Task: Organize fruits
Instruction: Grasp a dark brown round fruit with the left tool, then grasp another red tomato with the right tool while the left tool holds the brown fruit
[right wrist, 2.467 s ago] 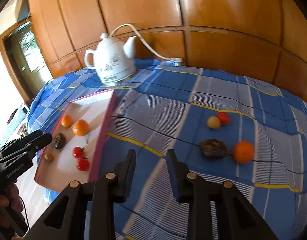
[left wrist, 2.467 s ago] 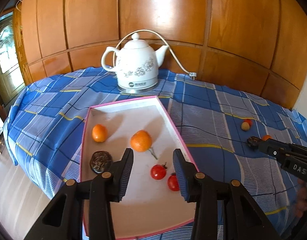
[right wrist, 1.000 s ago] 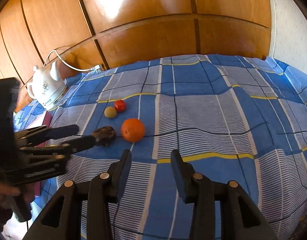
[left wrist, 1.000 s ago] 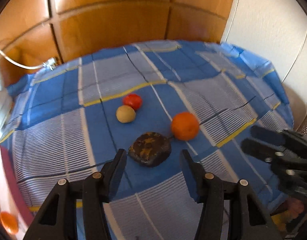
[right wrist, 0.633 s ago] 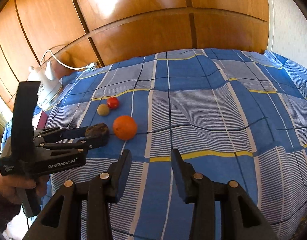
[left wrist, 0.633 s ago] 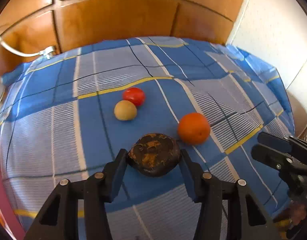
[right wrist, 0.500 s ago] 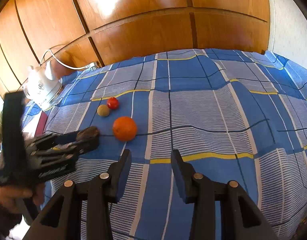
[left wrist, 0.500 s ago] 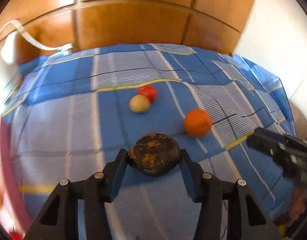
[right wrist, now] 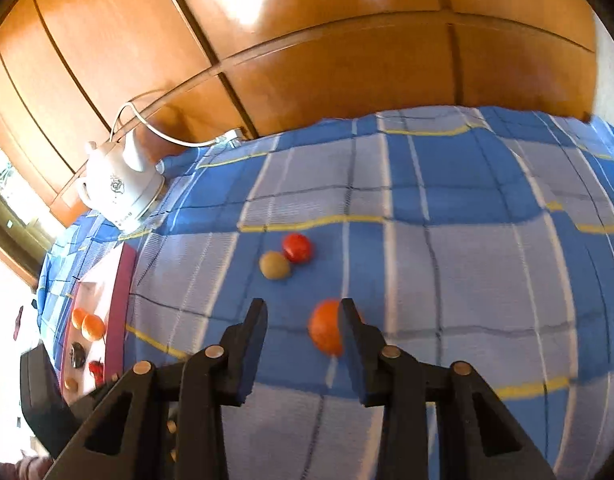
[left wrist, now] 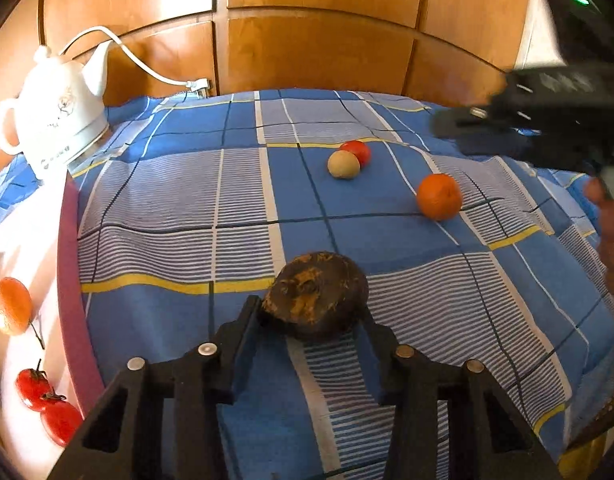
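My left gripper (left wrist: pixel 313 312) is shut on a dark brown wrinkled fruit (left wrist: pixel 315 294) and holds it above the blue checked cloth. An orange (left wrist: pixel 439 196), a tan round fruit (left wrist: pixel 343 164) and a red tomato (left wrist: pixel 358 150) lie on the cloth beyond it. My right gripper (right wrist: pixel 303 320) is open, and the orange (right wrist: pixel 325 332) shows just inside its right finger (right wrist: pixel 353 340). The tan fruit (right wrist: pixel 274 265) and the tomato (right wrist: pixel 297 247) lie farther off. The pink-rimmed white tray (left wrist: pixel 69 280) at the left holds oranges and tomatoes.
A white ceramic kettle (left wrist: pixel 55 116) with a white cord stands at the back left by the wood-panelled wall; it also shows in the right wrist view (right wrist: pixel 123 188). The tray (right wrist: pixel 121 312) lies left of the fruits there. The right gripper's body (left wrist: pixel 547 124) hangs over the table's right side.
My left gripper closed on the dark fruit, lifted it and swung left toward the tray. My right gripper moved forward and down over the orange.
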Action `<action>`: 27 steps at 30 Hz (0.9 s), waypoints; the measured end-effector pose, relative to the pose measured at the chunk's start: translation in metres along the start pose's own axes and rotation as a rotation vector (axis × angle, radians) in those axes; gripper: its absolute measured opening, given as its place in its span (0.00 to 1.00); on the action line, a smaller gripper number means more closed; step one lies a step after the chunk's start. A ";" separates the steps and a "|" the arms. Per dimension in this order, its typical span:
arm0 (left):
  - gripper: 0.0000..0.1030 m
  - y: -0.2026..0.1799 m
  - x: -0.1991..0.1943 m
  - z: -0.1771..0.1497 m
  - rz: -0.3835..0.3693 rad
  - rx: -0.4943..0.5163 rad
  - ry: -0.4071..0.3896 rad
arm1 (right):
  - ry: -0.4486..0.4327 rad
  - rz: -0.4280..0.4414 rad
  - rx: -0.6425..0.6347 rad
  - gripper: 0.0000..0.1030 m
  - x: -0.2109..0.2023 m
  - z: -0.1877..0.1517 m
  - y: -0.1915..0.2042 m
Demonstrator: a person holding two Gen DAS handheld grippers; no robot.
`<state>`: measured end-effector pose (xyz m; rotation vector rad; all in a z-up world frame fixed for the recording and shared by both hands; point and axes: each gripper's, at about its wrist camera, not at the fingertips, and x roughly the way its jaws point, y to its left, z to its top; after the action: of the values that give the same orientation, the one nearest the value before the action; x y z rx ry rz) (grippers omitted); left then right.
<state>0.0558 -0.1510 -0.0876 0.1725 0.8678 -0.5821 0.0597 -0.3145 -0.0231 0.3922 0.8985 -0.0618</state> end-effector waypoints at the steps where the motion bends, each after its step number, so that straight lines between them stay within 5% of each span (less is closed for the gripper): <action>1: 0.43 0.001 0.000 -0.001 -0.004 -0.002 -0.004 | 0.015 0.000 0.000 0.35 0.008 0.006 0.003; 18: 0.43 0.006 -0.003 -0.007 -0.042 -0.014 -0.046 | 0.201 -0.059 0.108 0.30 0.113 0.047 -0.002; 27: 0.43 0.007 -0.004 -0.005 -0.052 -0.026 -0.044 | 0.143 -0.062 0.134 0.25 0.084 0.044 -0.010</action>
<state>0.0544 -0.1414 -0.0889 0.1138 0.8391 -0.6212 0.1433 -0.3306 -0.0668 0.4984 1.0515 -0.1528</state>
